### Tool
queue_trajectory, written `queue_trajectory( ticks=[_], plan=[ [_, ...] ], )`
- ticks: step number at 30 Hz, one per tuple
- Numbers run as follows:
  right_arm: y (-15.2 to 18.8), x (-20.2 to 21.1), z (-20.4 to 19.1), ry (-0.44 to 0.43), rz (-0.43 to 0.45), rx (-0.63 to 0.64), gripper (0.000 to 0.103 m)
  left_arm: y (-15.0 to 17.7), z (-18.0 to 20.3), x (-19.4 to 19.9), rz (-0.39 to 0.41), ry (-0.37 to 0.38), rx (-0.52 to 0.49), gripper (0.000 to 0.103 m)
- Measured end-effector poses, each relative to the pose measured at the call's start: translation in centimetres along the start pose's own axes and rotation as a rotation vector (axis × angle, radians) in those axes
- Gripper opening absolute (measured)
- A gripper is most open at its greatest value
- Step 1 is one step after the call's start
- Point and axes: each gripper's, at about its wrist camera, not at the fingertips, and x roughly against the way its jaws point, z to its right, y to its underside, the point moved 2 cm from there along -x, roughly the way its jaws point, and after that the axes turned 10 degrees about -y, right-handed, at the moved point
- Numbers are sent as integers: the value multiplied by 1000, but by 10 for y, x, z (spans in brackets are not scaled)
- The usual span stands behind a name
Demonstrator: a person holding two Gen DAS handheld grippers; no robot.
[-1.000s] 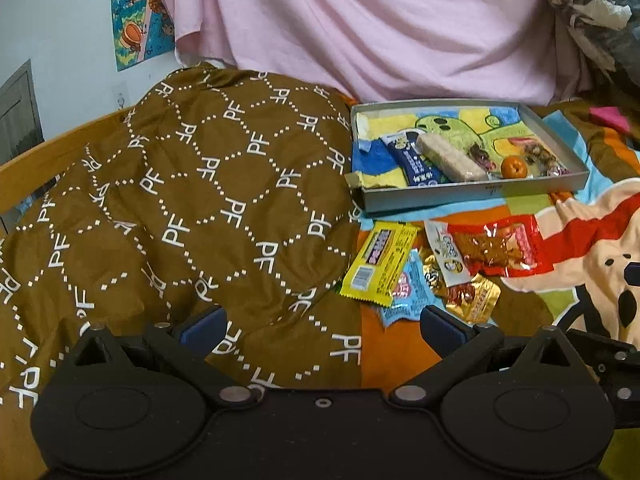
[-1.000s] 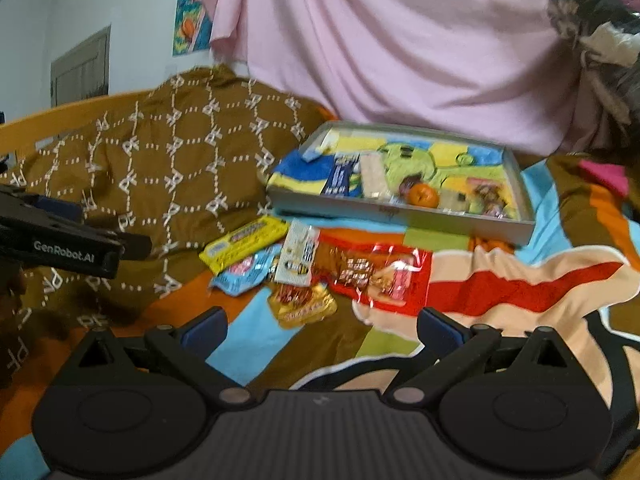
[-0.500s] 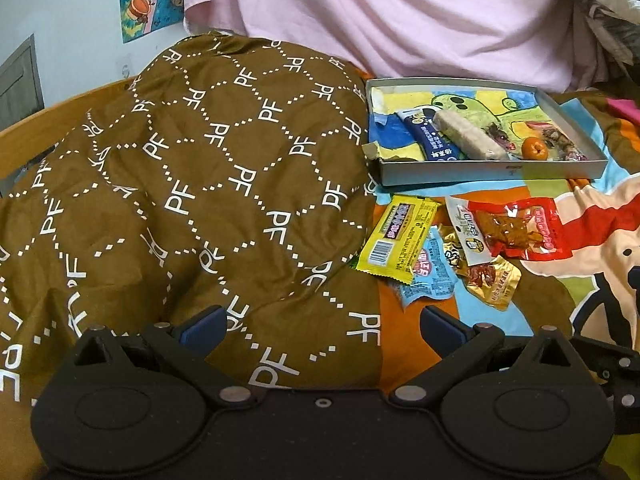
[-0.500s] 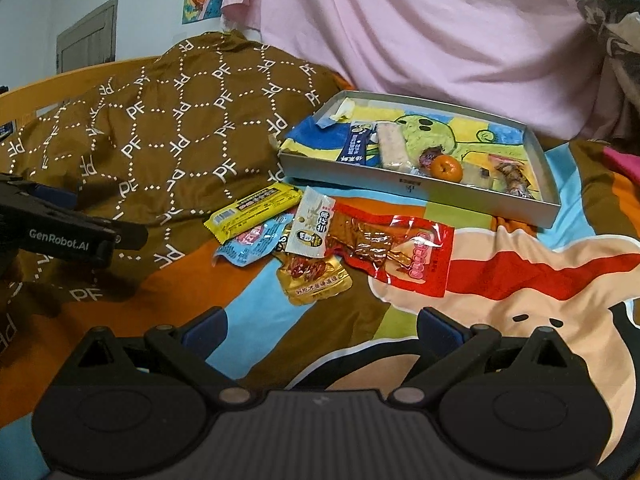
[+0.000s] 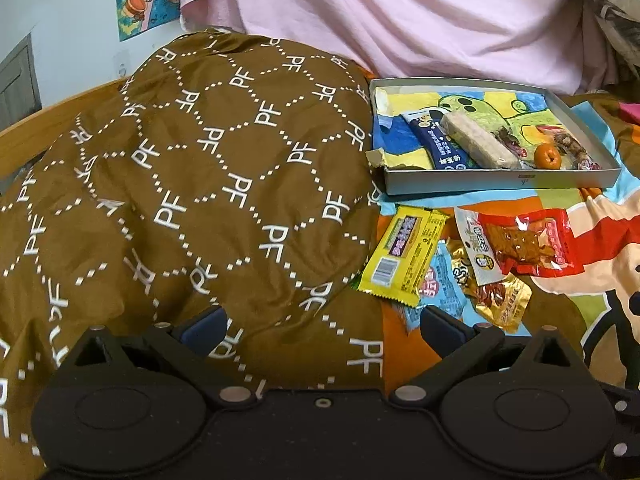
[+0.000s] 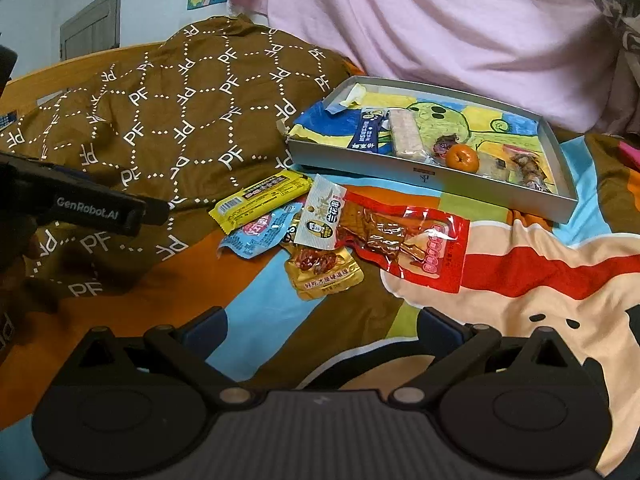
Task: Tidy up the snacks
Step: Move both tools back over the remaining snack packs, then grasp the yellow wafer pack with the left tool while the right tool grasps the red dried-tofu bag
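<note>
Loose snacks piled on the bedsheet (image 6: 248,304) just in front of the tray (image 6: 420,176): yellow packet (image 6: 260,200), blue packet (image 6: 260,232) under it, red packet (image 6: 400,240) with a white header, gold packet (image 6: 324,272) nearest the camera. All touching or overlapping. Tray holds a dark blue bar (image 6: 366,134), pale bar (image 6: 405,138), small orange fruit (image 6: 462,159), a few wrapped bits at its right end. Brown quilt (image 5: 180,168) left of the pile. Left gripper (image 5: 320,326) spread wide, empty, over the quilt edge. Right gripper (image 6: 320,326) spread wide, empty, short of the pile.

blanket mound (image 5: 208,184) blocks left | sheet (image 6: 500,280) right of packets (image 6: 320,232) open
</note>
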Motion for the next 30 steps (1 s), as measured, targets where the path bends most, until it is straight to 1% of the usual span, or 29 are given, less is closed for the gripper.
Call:
queue_trajectory(
  ticks=[4,9,15,18,22,24,27,30],
  plan=[
    [-4,-1,0,-28,18,-4,103,-9,6,-6,8,12,-13,102],
    [-11,-9,-4,-39,36,47,103,-26,20,-23,-13,75,-53,102],
    [-18,-26,-1,-46,56,99,103,-44,45,-46,-3,82,-100,102],
    [-21,-33,5,-50,61,99,103,-52,55,-58,-5,92,-127,102],
    [-22,-39,16,-51,62,72,103,-62,67,-76,-34,120,-147,100],
    [-24,-41,24,-35,68,68,103,-64,71,-84,-52,136,-168,98],
    [-26,-44,41,-7,74,47,103,-66,75,-95,-70,139,-185,98],
    [-31,-51,65,23,74,-10,103,-65,76,-105,-95,139,-180,96]
  ],
)
